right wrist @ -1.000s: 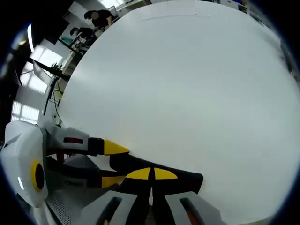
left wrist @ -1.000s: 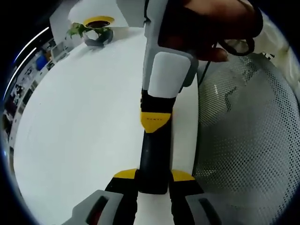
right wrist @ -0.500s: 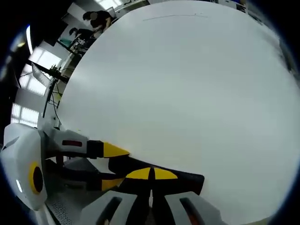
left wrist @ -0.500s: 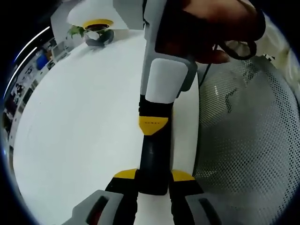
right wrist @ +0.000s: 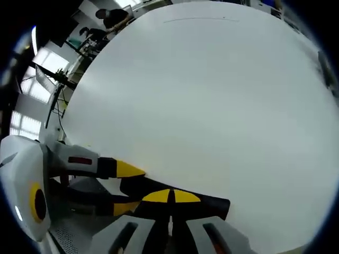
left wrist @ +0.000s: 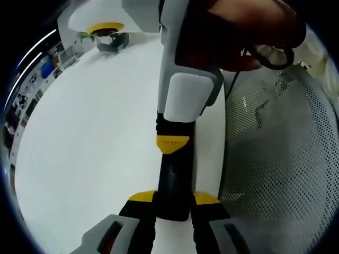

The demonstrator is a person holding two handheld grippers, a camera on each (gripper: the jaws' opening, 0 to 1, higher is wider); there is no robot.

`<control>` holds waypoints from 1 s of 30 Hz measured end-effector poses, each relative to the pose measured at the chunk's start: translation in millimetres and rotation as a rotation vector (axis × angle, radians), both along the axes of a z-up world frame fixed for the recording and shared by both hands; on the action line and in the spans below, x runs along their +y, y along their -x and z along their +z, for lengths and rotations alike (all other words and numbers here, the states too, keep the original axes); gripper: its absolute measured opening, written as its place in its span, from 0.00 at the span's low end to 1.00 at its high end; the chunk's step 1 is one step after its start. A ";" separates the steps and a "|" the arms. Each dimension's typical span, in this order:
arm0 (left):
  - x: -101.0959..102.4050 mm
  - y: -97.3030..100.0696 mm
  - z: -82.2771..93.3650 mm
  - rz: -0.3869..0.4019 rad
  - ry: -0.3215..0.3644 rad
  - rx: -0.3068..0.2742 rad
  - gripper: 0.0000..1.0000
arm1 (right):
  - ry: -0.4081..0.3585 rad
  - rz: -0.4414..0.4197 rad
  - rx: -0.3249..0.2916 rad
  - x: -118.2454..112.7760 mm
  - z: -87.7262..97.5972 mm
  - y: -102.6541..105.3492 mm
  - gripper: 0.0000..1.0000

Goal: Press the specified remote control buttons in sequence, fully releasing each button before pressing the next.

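– Remote control [left wrist: 173, 177] first: where is it relative to your tools?

– It sits between the jaws of your left gripper [left wrist: 173, 199]. In the left gripper view the black body runs straight ahead from those jaws, and the two yellow tips touch its near end on either side. You have it clamped.

– And my other tool?

– Your right gripper [left wrist: 172, 142] comes down from ahead, with your hand [left wrist: 238, 37] wrapped around its white body. Its yellow tip lies on the remote's upper face, about midway along. In the right gripper view the two yellow fingertips [right wrist: 159, 196] meet with no gap, so those jaws are closed on nothing. They rest against the dark remote control [right wrist: 212, 203], which stretches across just in front of them. I cannot tell which button lies under the tip.

– Can you see the left gripper from that side?

– Yes. The left gripper [right wrist: 127, 188] enters from the left of your right tool, one yellow tip above the remote's end and one below it.

– What surrounds the tools?

– A white table [left wrist: 95, 137] spreads beneath and ahead of both. Far ahead and left of the left gripper stands a potted plant [left wrist: 108, 39]. A white mesh chair [left wrist: 280, 159] lies to its right, just beside the table edge. Far beyond the right gripper, past the table's far edge, people [right wrist: 108, 18] are standing.
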State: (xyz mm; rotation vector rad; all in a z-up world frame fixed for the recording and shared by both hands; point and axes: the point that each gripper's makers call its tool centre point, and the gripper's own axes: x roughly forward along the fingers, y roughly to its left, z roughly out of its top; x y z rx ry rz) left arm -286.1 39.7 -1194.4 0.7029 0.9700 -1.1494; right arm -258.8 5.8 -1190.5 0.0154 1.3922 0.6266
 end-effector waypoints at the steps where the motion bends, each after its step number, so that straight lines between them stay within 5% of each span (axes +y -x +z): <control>1: 0.0 0.0 0.1 0.000 0.000 0.000 0.25 | -0.001 -0.003 -0.001 0.0 0.3 0.3 0.00; 30: 0.1 -0.3 0.1 0.013 0.016 0.007 0.25 | 0.019 0.025 -0.027 0.7 5.0 10.8 0.00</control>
